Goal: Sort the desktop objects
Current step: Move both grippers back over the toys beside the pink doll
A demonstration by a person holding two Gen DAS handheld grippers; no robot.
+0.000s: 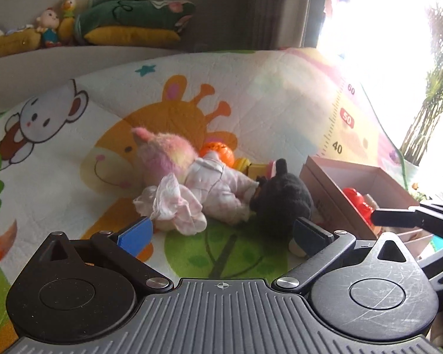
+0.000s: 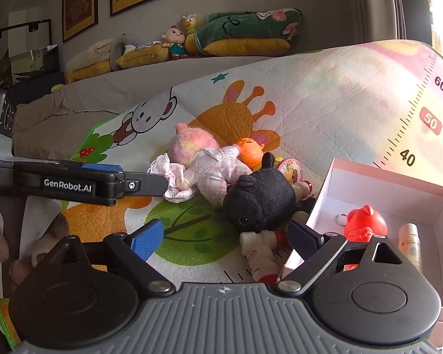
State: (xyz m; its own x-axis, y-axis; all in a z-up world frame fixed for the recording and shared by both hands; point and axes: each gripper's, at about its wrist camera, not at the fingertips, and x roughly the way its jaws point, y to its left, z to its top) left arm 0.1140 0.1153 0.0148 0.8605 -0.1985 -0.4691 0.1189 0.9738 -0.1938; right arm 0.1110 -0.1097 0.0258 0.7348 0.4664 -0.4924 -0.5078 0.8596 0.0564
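Both grippers, left [image 1: 221, 233] and right [image 2: 226, 237], jaws spread wide, nothing between them. Doll [image 2: 209, 168] and black plush [image 2: 260, 197] lie touching on play mat [image 2: 325, 112], beside pink box [image 2: 398, 188] holding red toy [image 2: 364, 221].

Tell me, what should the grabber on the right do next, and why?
Probably ease the right gripper forward and close on the black plush toy. Its jaws stand open with nothing between them, the toy lies just ahead on the play mat, and the pink box beside it already holds a red toy, so there looks to be room.
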